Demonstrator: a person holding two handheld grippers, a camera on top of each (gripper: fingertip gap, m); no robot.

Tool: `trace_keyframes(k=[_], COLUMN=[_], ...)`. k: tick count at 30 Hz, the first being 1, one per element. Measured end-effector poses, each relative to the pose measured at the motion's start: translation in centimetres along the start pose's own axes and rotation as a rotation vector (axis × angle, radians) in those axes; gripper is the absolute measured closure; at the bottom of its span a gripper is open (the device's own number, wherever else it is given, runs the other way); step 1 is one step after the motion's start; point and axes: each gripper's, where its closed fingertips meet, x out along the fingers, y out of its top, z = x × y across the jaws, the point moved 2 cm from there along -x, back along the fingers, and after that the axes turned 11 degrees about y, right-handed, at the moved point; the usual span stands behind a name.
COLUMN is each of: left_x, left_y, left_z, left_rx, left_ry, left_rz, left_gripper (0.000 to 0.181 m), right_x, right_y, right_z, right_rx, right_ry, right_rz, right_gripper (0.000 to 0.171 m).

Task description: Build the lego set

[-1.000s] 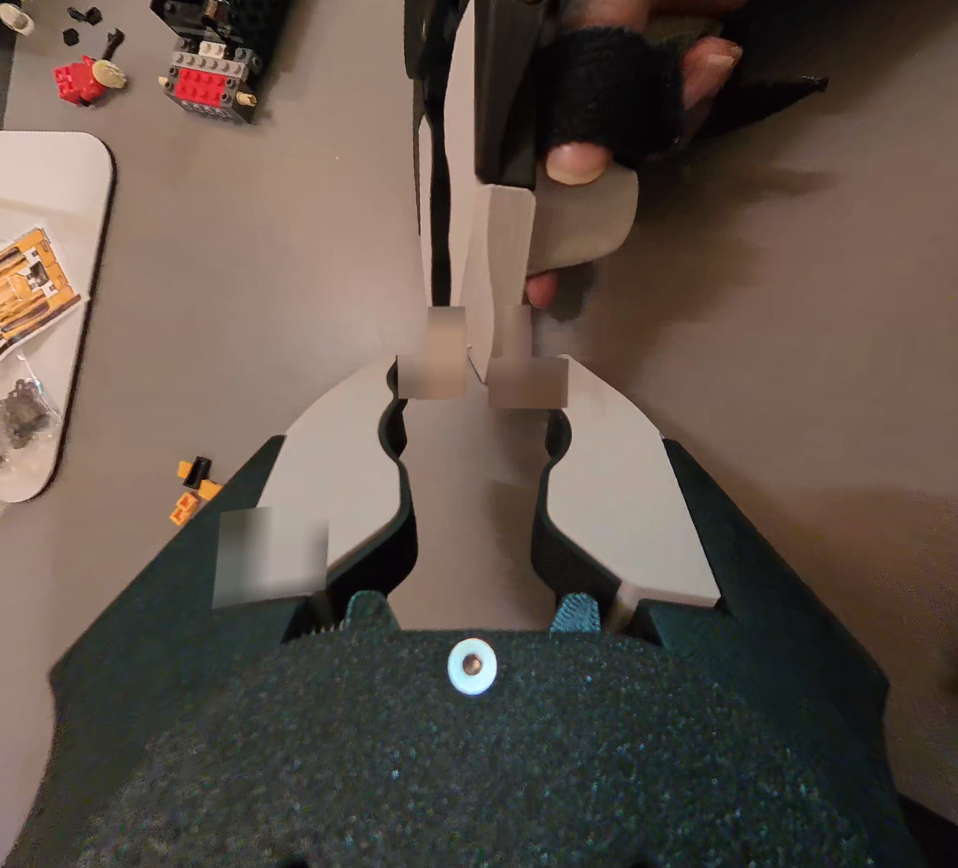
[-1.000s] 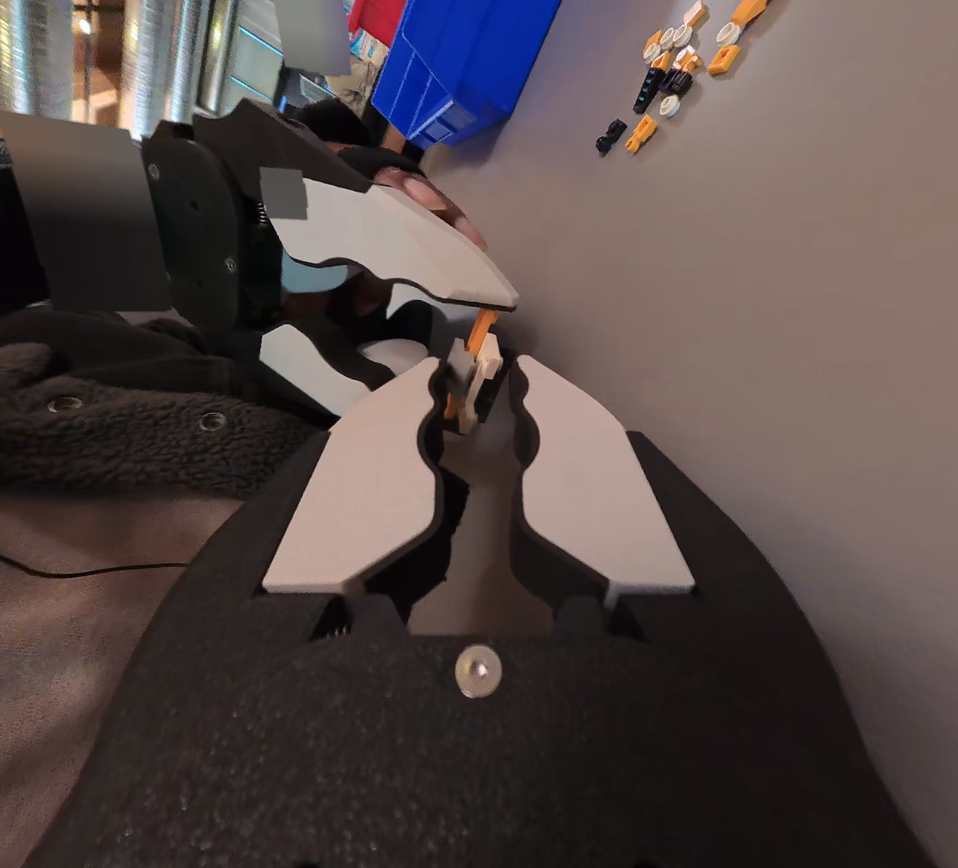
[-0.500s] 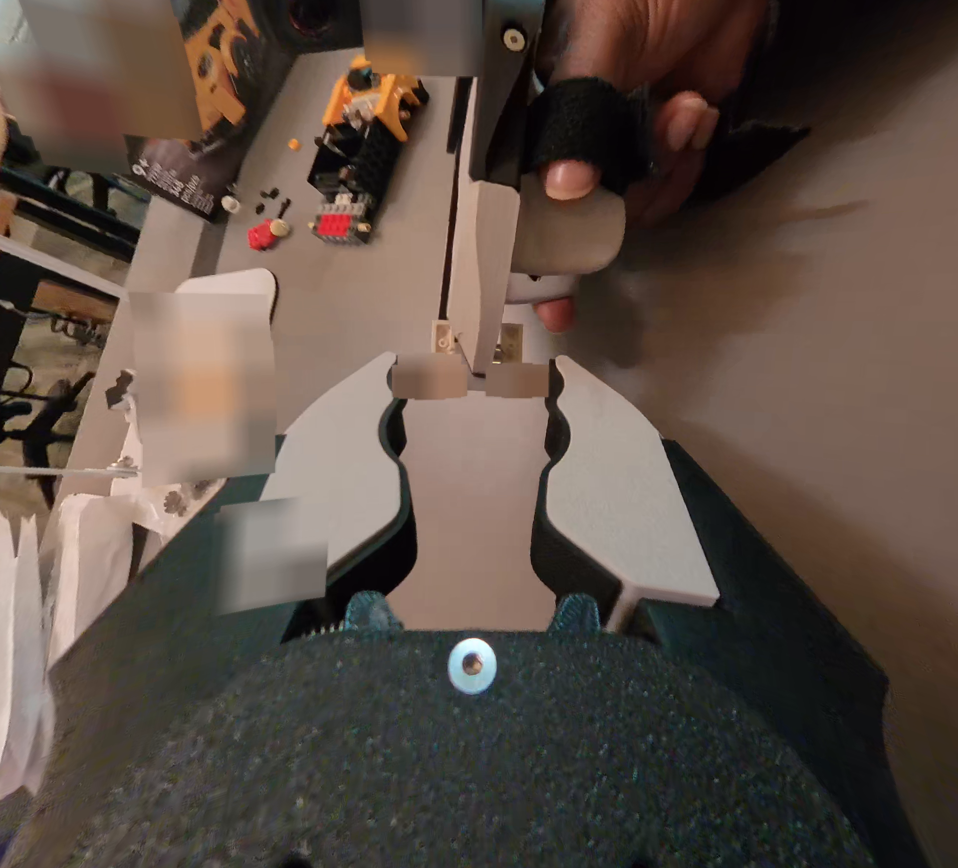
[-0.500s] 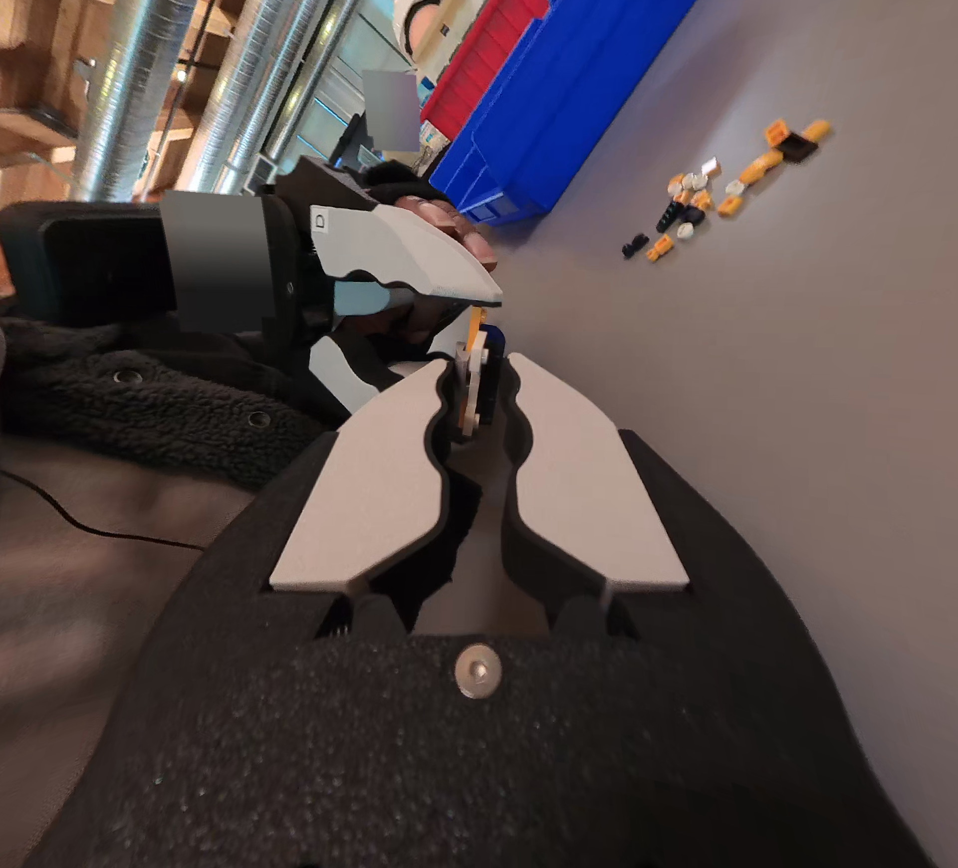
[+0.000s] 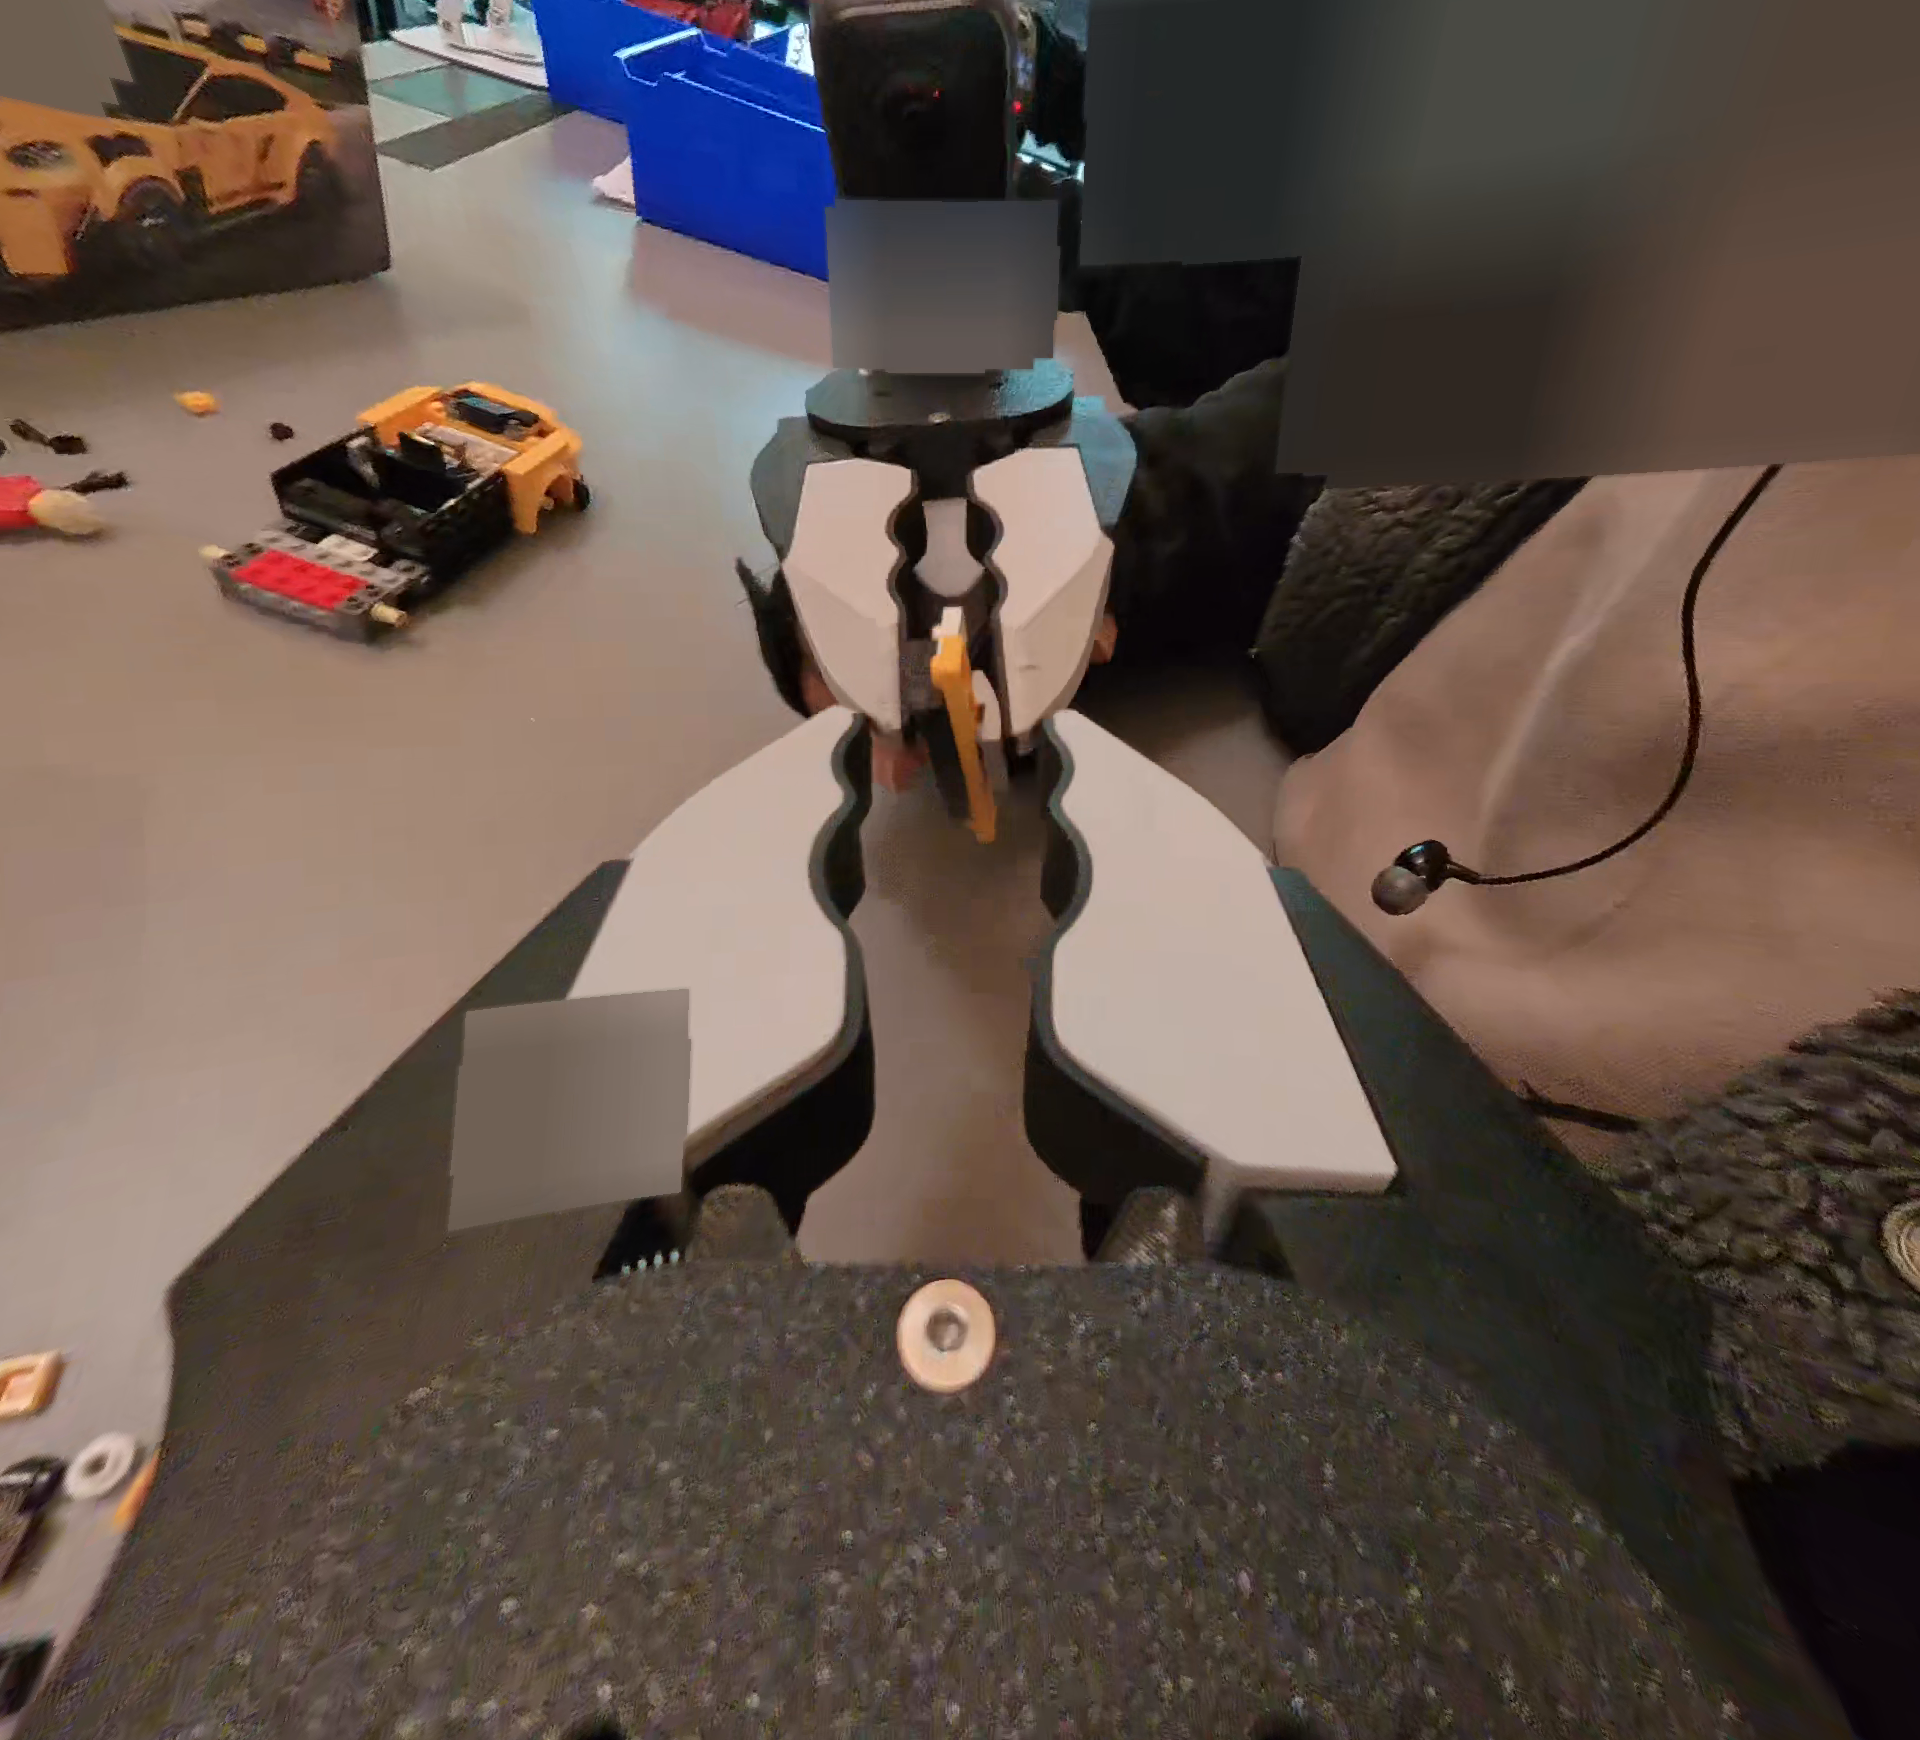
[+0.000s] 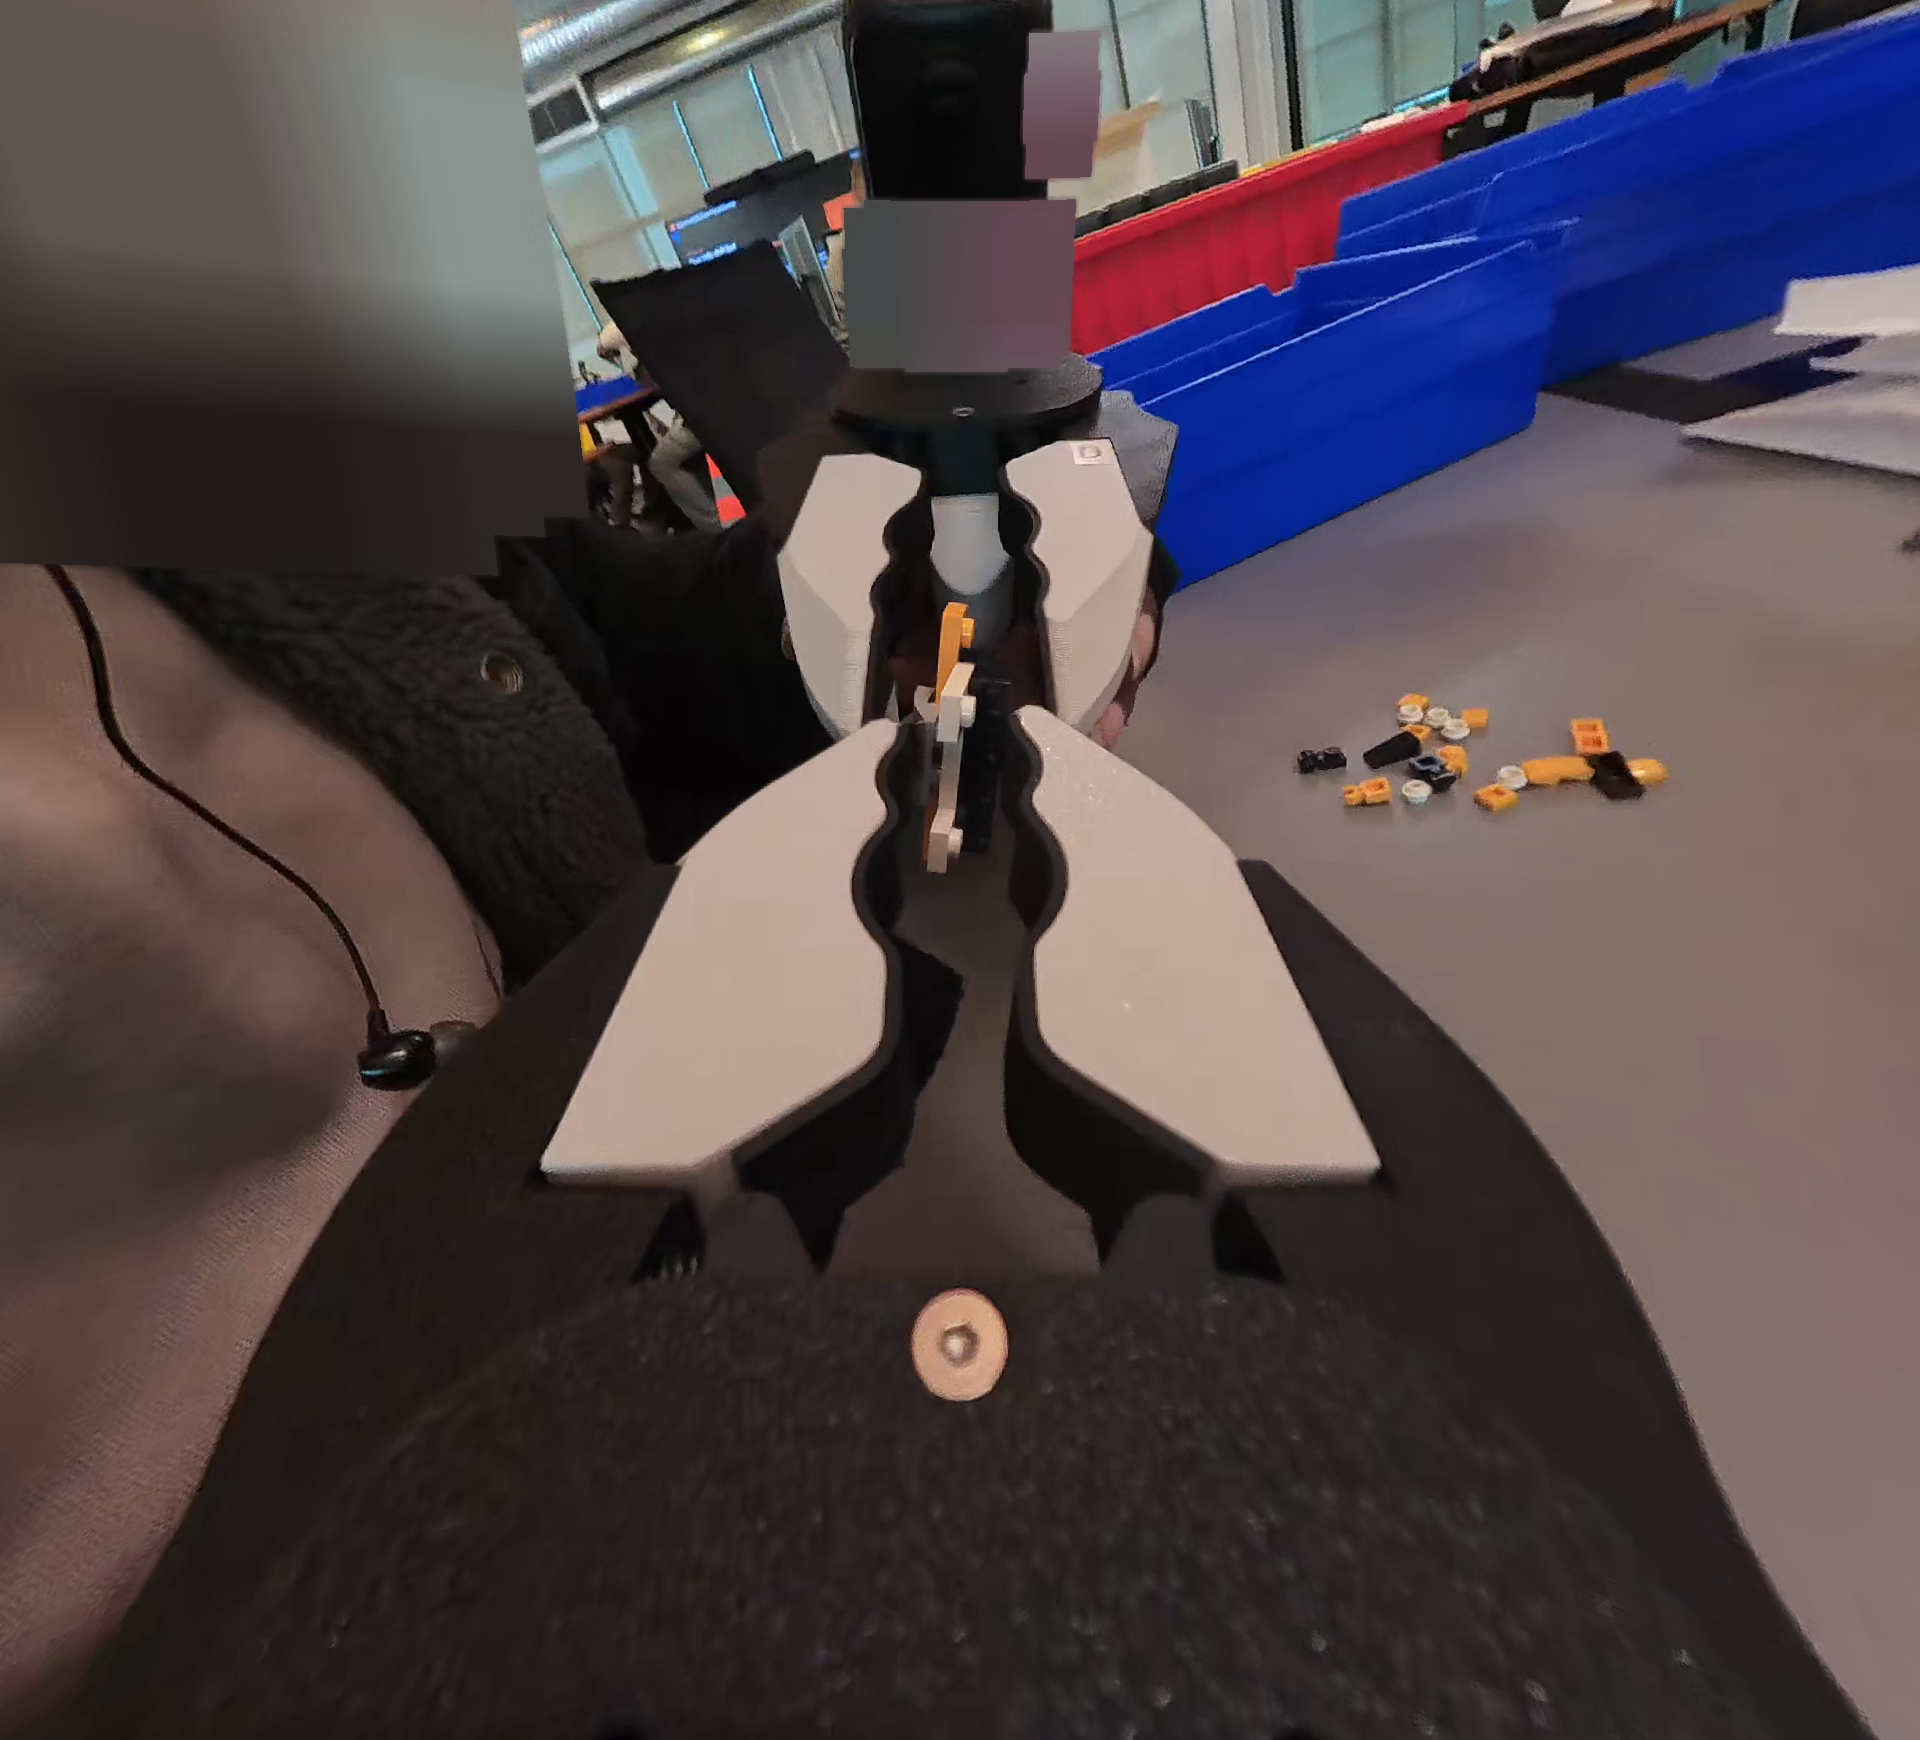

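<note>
My right gripper [image 6: 958,734] is shut on a small lego assembly [image 6: 948,797] of white, orange and black parts, held upright above the grey table [image 6: 1558,963]. My left gripper [image 5: 948,745] is open and faces it nose to nose. The orange end of the assembly [image 5: 961,724] reaches between the left jaws, and I cannot tell if it touches them. The right gripper [image 5: 951,719] shows head-on in the left wrist view, and the left gripper [image 6: 966,703] in the right wrist view. A partly built black and orange lego car [image 5: 416,506] sits on the table to the left.
Several loose orange, black and white pieces [image 6: 1475,755] lie on the table at the right. The set's box [image 5: 177,111] stands at the back left, near a small red piece [image 5: 31,506]. Blue bins [image 6: 1351,402] line the far side. A person's torso with an earphone cable [image 5: 1558,755] is close by. My left and right fingertips are right by each other. The small red piece [image 5: 31,506] is about equally far from each gripper, around 30 cm.
Both grippers have tilted up from looking down at the table to level, and now face each other squarely. The right one keeps its hold on the assembly. The left stays open.
</note>
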Motion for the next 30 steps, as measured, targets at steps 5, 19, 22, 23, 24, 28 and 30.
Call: trace_keyframes(k=[5, 19, 22, 23, 24, 28, 30], left_x=[-0.1, -0.2, -0.4, -0.4, -0.4, -0.6, -0.5], left_y=[0.2, 0.5, 0.7, 0.6, 0.6, 0.6, 0.5], left_z=[0.6, 1.3, 1.4, 1.5, 1.5, 1.7, 1.7], left_rx=[0.093, 0.167, 0.169, 0.173, 0.18, 0.196, 0.208], left_ry=[0.018, 0.006, -0.007, -0.007, -0.004, -0.005, 0.012], left_rz=[0.01, 0.083, 0.094, 0.093, 0.088, 0.078, 0.066], left_gripper=[0.152, 0.156, 0.157, 0.157, 0.157, 0.163, 0.164], right_x=[0.0, 0.0, 0.0, 0.0, 0.0, 0.0, -0.1], right_y=[0.2, 0.7, 0.8, 0.7, 0.7, 0.6, 0.6], right_z=[-0.6, -1.3, -1.5, -1.6, -1.6, -1.9, -1.8], right_rx=[-0.111, -0.182, -0.18, -0.177, -0.175, -0.164, -0.168], right_ry=[-0.003, -0.005, 0.012, 0.023, 0.028, 0.067, 0.065], right_rz=[-0.027, -0.062, -0.049, -0.048, -0.048, -0.032, -0.029], right_gripper=[0.156, 0.158, 0.158, 0.158, 0.158, 0.158, 0.158])
